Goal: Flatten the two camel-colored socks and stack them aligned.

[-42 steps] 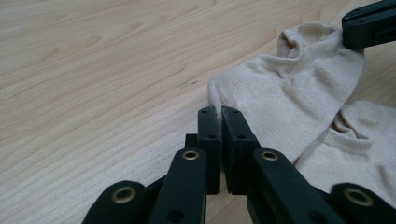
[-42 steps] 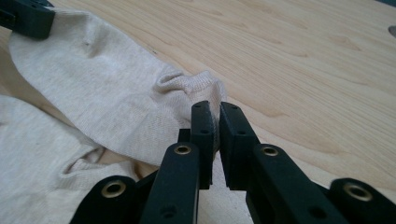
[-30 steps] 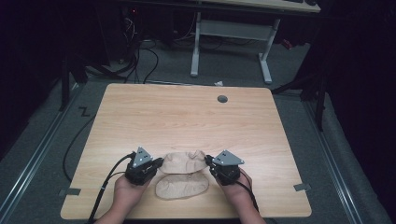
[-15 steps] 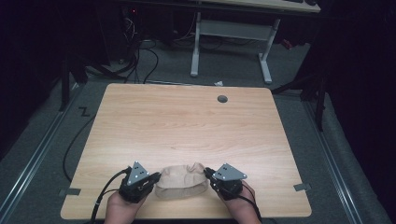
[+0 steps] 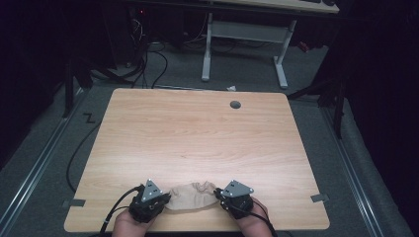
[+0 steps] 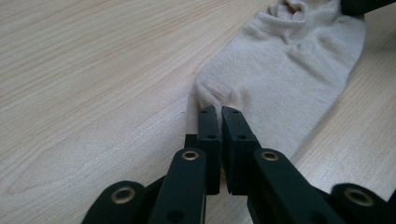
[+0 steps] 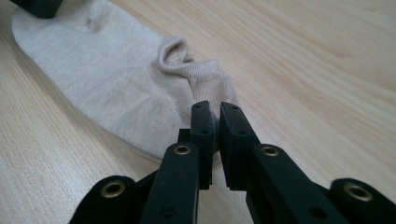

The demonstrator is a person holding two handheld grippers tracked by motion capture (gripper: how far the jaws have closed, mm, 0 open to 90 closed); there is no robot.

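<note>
- High view: a beige sock lies at the table's 6 o'clock edge, stretched between both grippers.
- Left gripper pinches the toe end, jaws closed on fabric.
- Right gripper clamps the cuff end likewise.
- Step, judging by this: laying it flat. Next probably calls for releasing or folding evenly.

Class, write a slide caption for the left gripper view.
Left hand-held gripper pinching one end of a beige knitted fabric sock on a light wooden table.
</note>
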